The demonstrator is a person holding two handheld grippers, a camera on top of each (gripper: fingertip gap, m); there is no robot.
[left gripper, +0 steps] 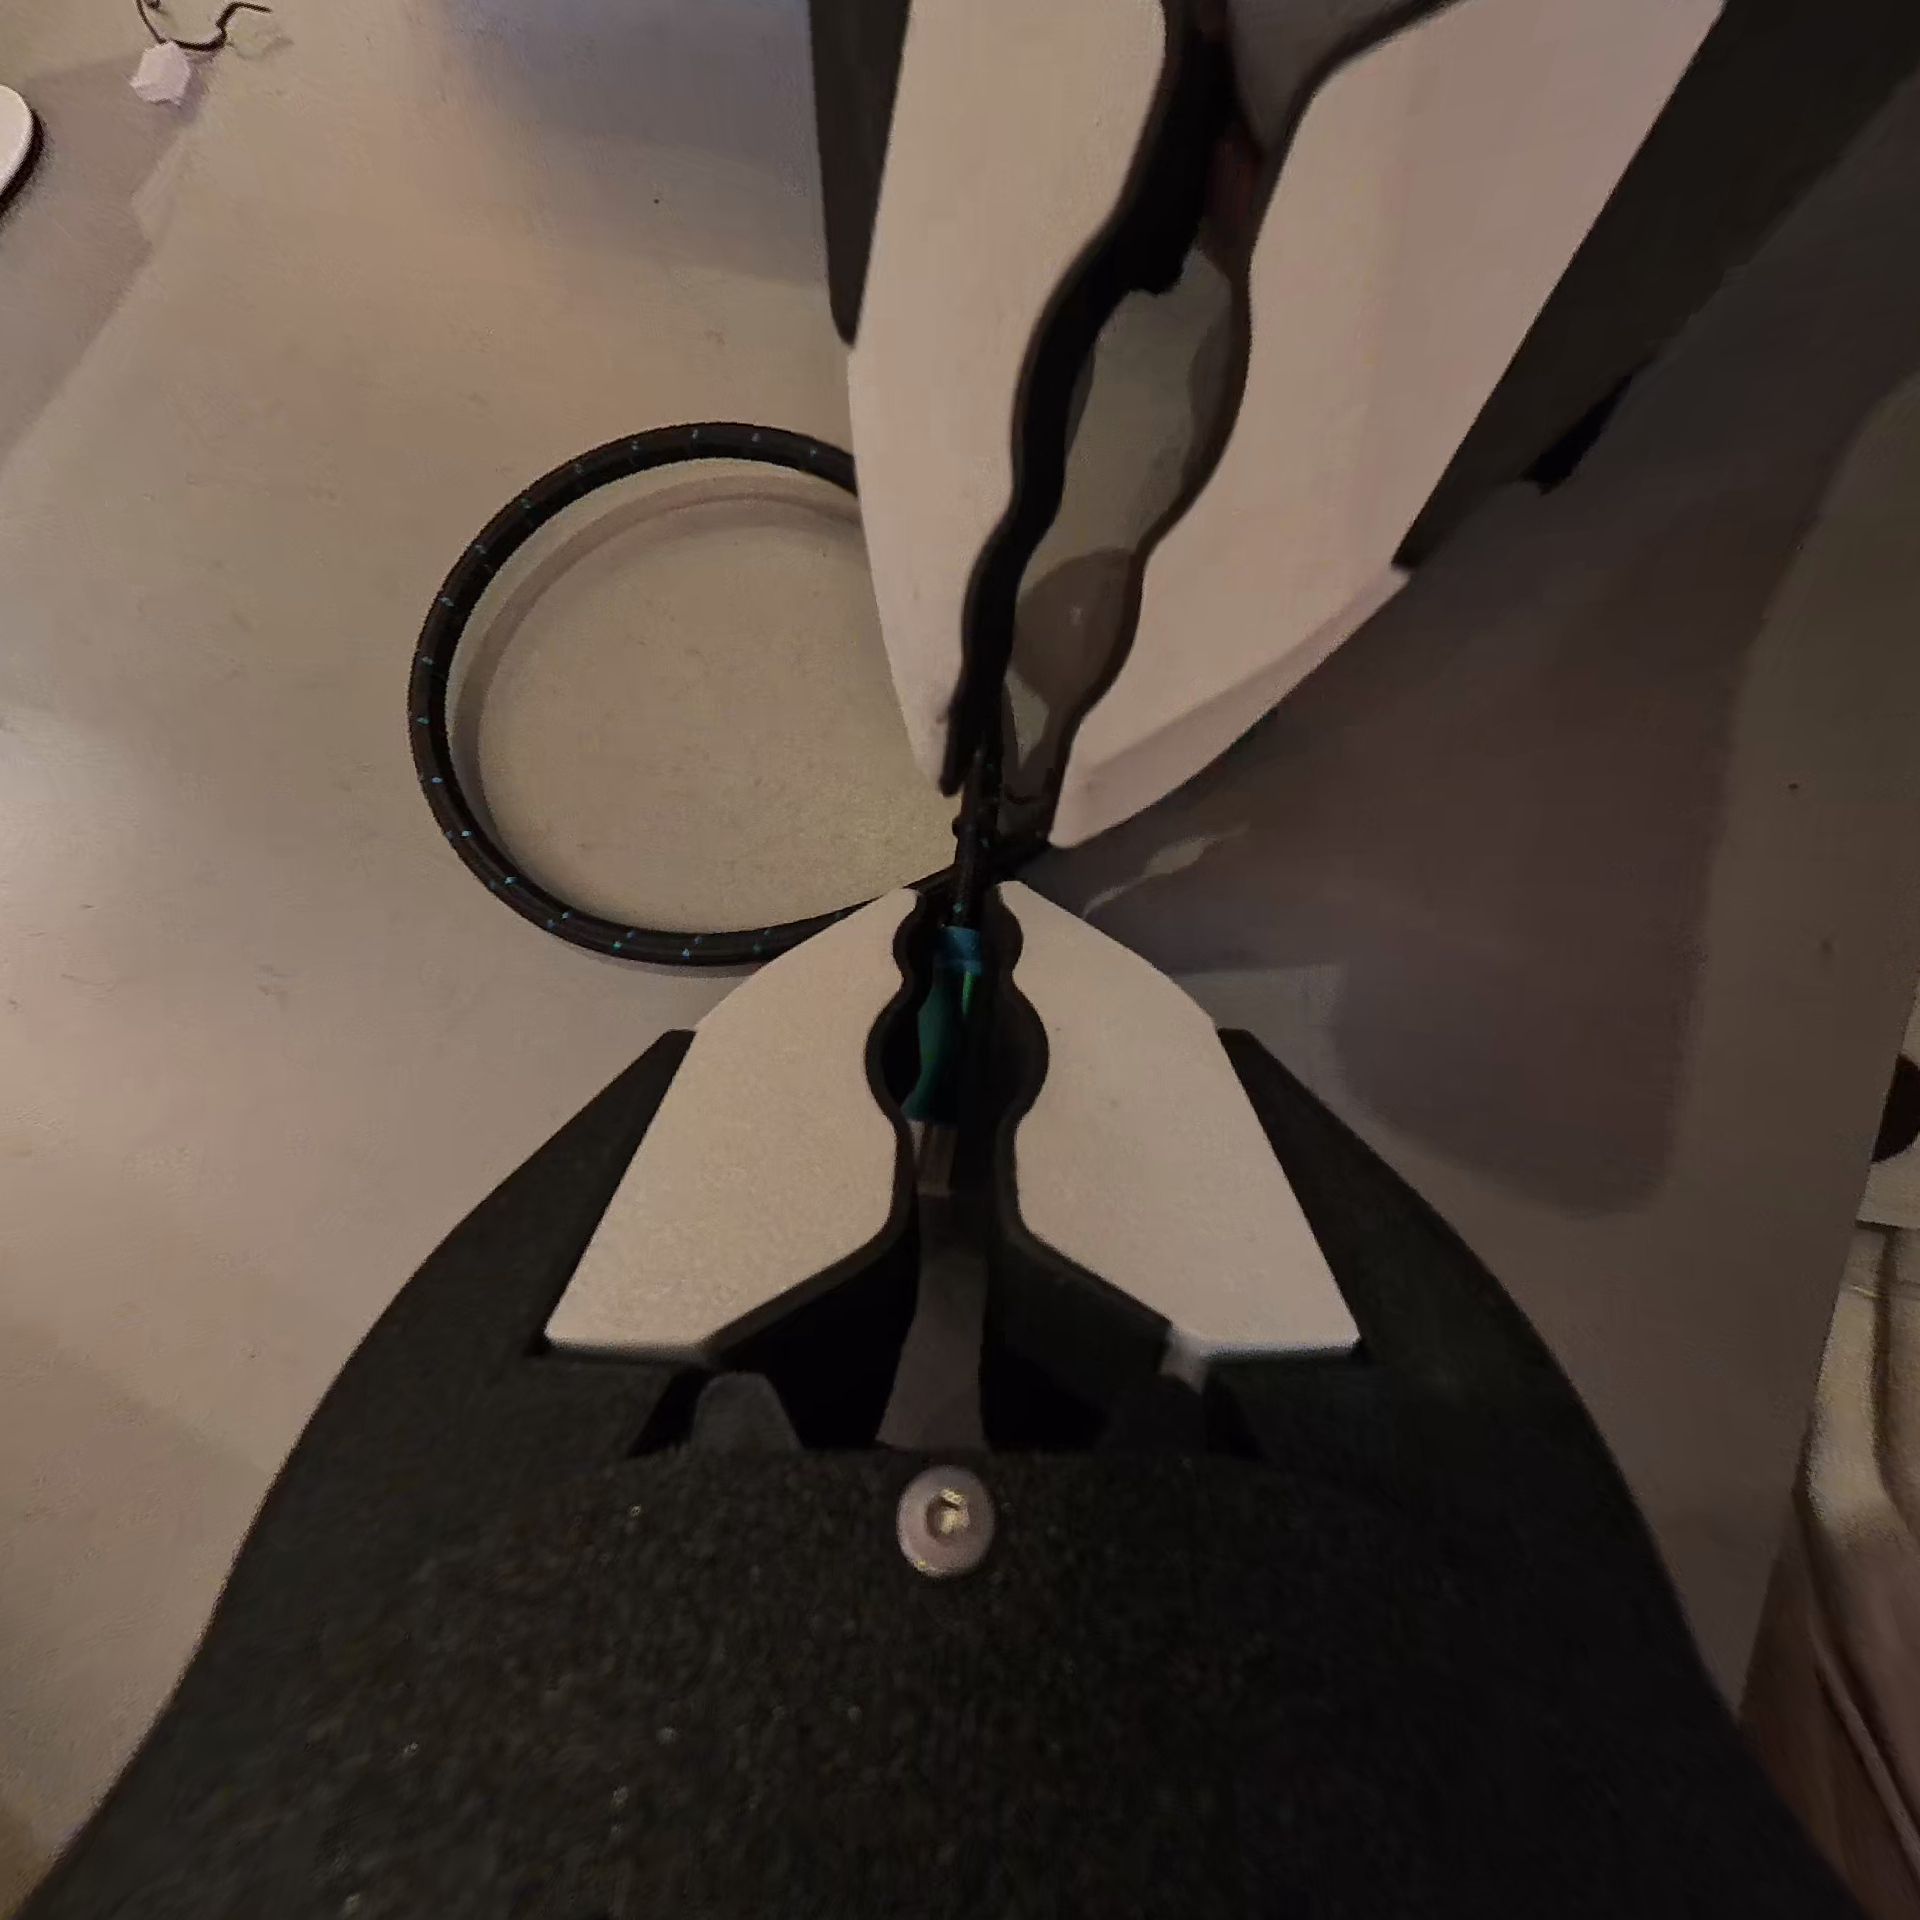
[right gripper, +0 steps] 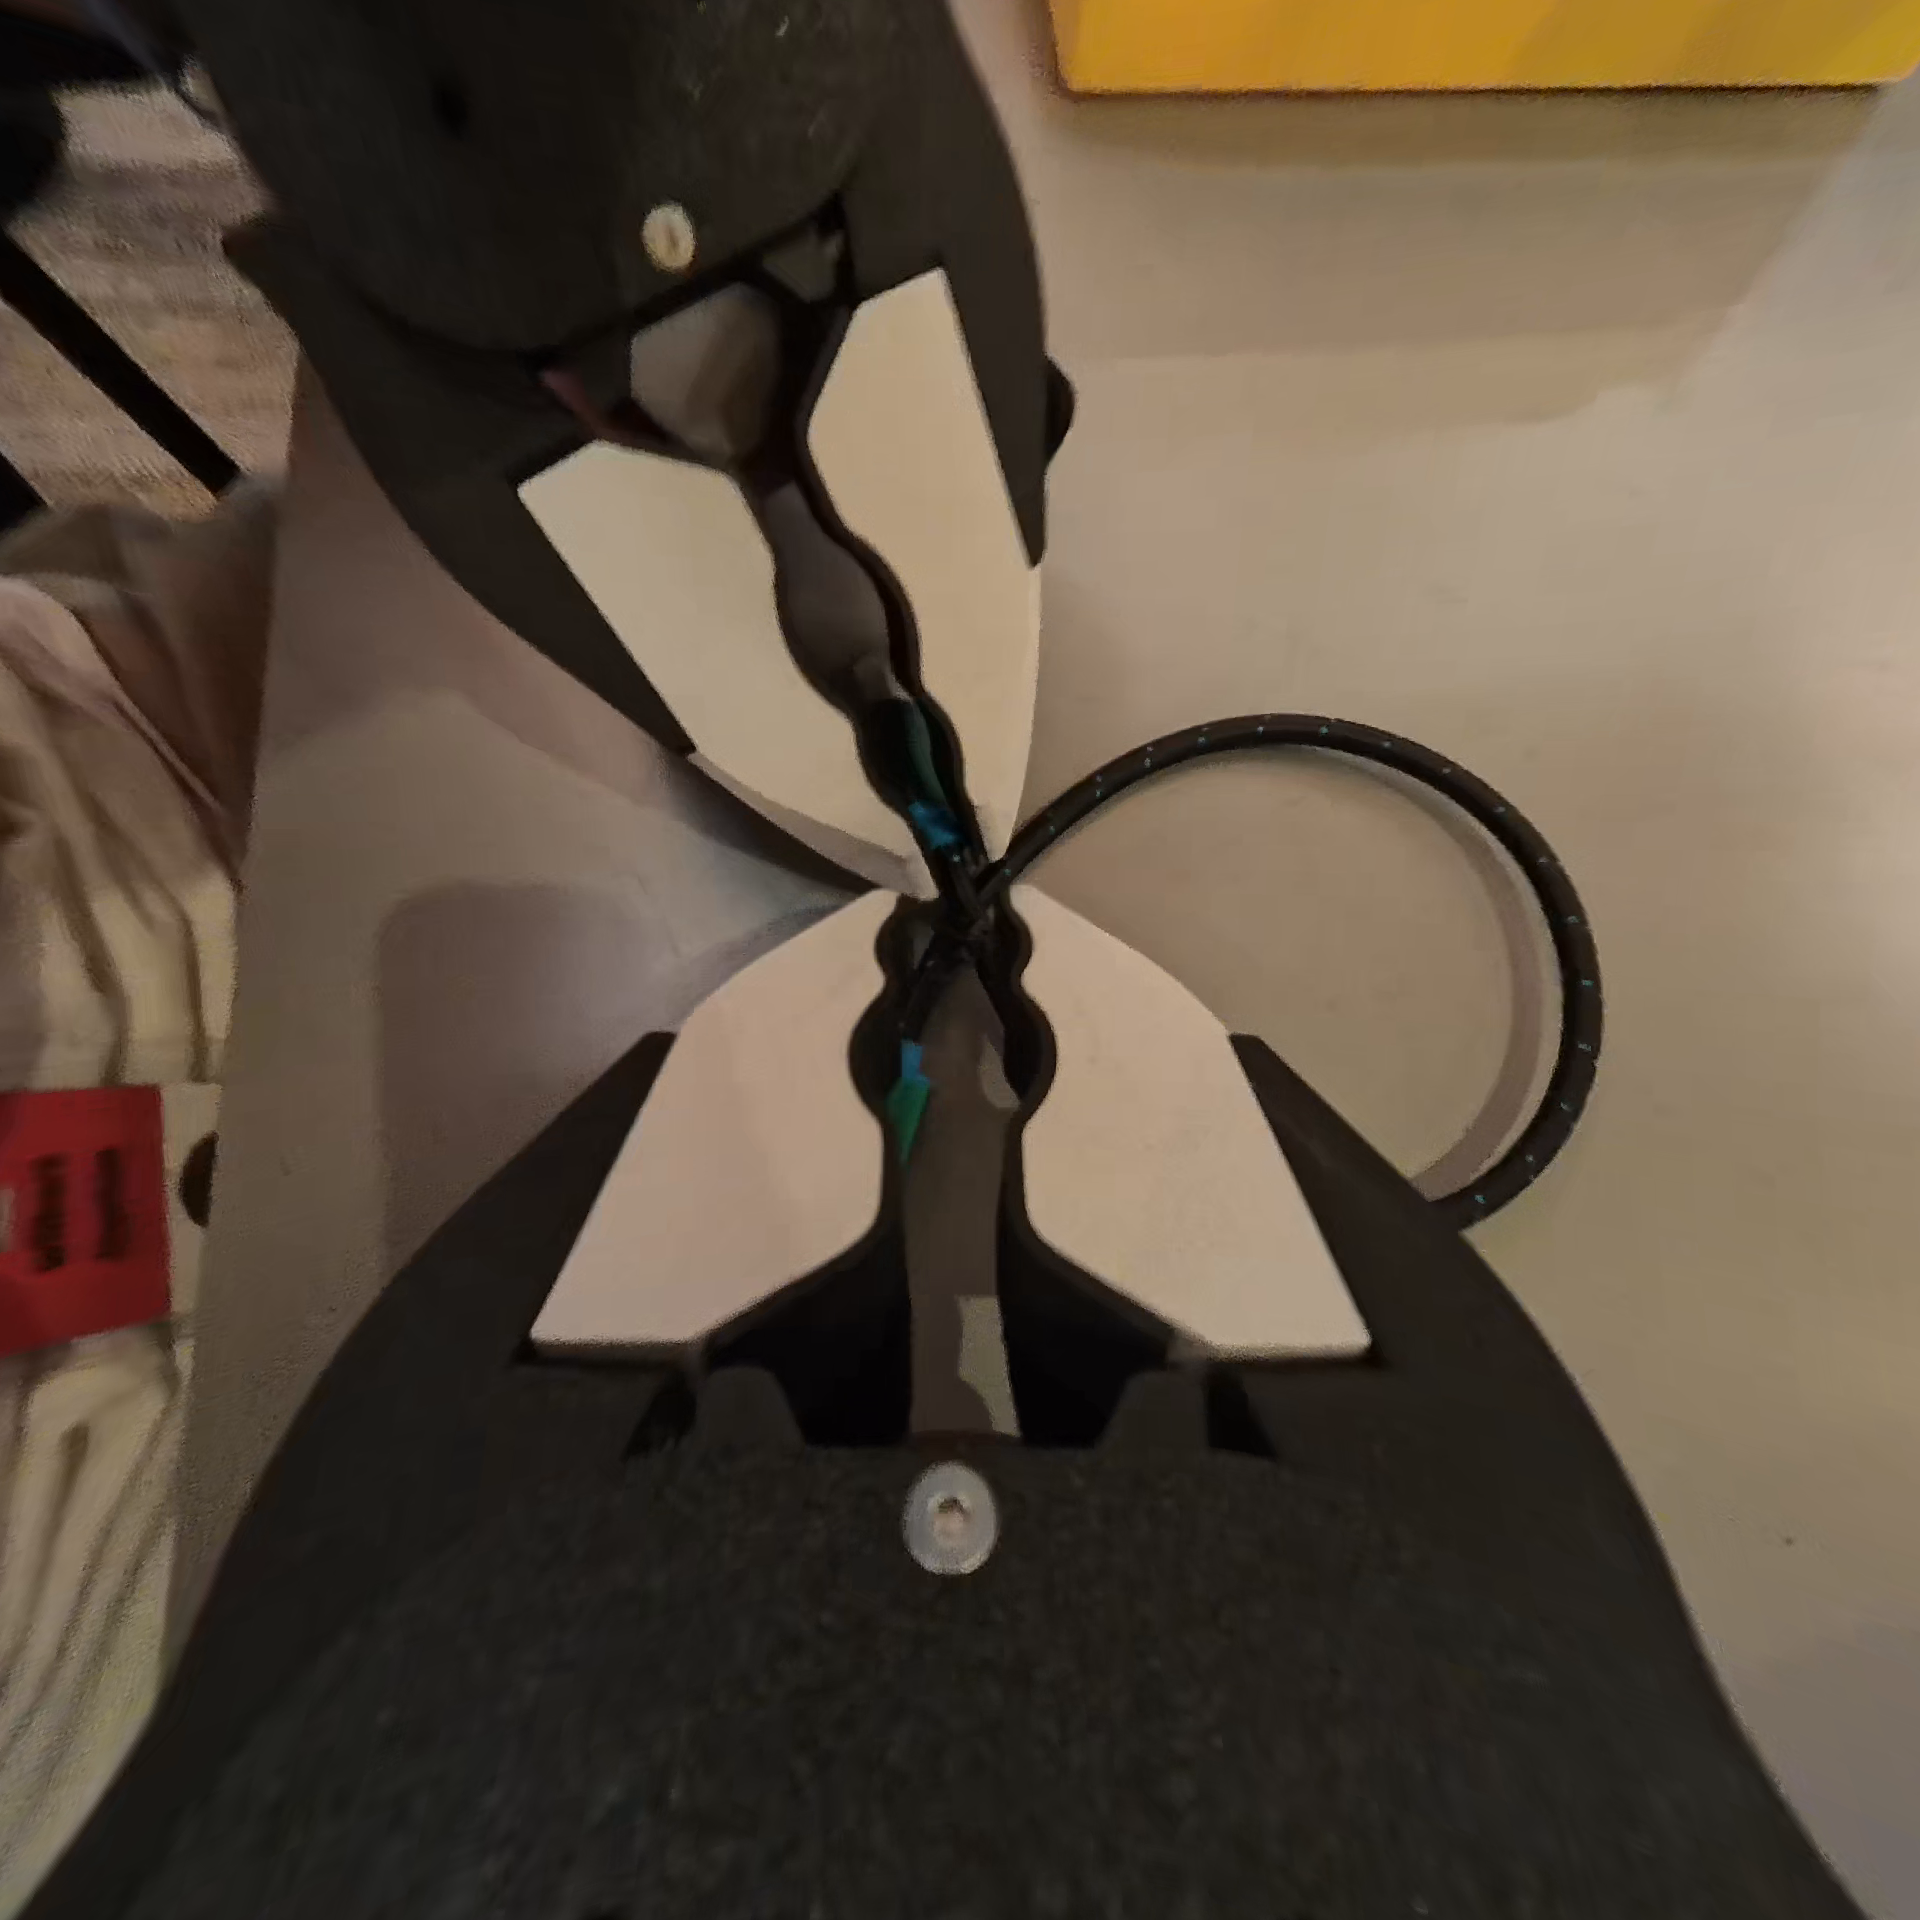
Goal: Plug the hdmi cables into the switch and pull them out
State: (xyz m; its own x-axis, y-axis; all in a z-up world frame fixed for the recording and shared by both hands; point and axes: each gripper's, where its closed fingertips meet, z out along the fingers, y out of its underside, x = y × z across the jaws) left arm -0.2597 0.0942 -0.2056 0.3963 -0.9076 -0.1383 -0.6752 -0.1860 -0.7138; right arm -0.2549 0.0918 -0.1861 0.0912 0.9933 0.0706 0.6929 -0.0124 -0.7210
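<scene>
1. Left wrist view: the left claw [left gripper: 961,914] is seen closed almost fully on a black braided cable [left gripper: 436,675], with the green-and-blue collared connector end [left gripper: 940,1023] lodged in the scalloped gap between its white fingers [left gripper: 769,1132] — a hold apparently chosen to keep the plug steady and pointed back toward the camera.
2. The right claw [right gripper: 951,935] is likewise pinched shut on the same cable just behind a second green-and-blue connector [right gripper: 909,1107]; the two claws meet tip to tip, so both ends are gripped at nearly one point where the strands cross.
3. Between the grips the cable is thrown out in a loop that lies on the pale table [right gripper: 1455,468], curling round a shallow round recess [left gripper: 675,707] in its surface.
4. No switch can be made out in either view, so plugging in is judged not yet begun — the connectors are merely held.
5. Around the work: a yellow box [right gripper: 1455,42] at the far edge, a red tag [right gripper: 78,1216] on pale cloth [right gripper: 83,727] at one side, and a small white object with a thin wire [left gripper: 161,73] well apart.
6. The crossed strands and touching claw tips are the likeliest hindrance; a snag could follow if the claws are drawn apart carelessly.
</scene>
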